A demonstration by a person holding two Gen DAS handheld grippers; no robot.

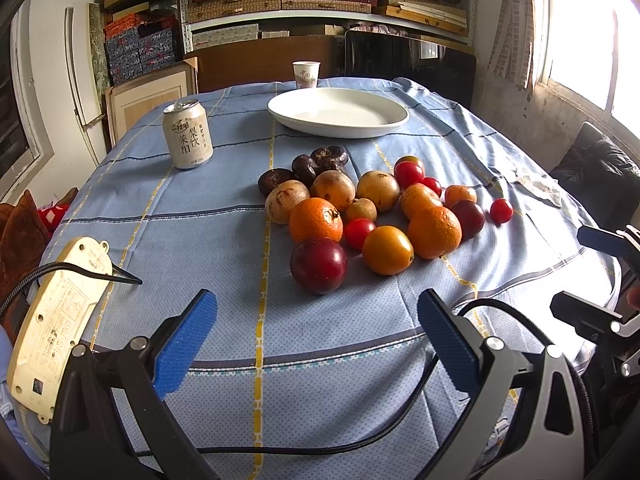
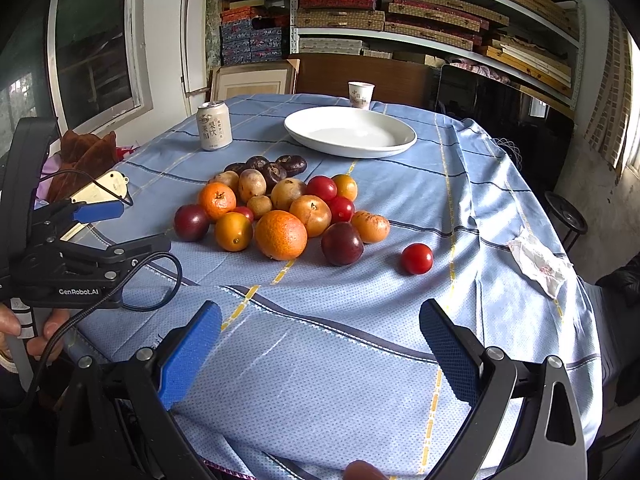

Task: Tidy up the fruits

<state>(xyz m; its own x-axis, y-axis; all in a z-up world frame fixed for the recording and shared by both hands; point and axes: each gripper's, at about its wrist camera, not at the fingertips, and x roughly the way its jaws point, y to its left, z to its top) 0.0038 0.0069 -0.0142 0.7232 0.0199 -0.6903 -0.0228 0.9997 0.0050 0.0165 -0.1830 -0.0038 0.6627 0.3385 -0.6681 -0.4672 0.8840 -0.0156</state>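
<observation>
Both grippers — left gripper (image 1: 316, 344), right gripper (image 2: 320, 350) — gape wide, empty. Fruit pile (image 1: 360, 216) sits mid-tabletop, white plate (image 1: 338, 112) at twelve o'clock — take the near plum (image 1: 318, 266) first, squeezing gently.

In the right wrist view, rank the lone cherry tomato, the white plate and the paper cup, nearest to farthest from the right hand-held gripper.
From the right hand-held gripper:
1. Lone cherry tomato, on the cloth, right of the fruit pile.
2. White plate, beyond the pile.
3. Paper cup, behind the plate at the far edge.
</observation>
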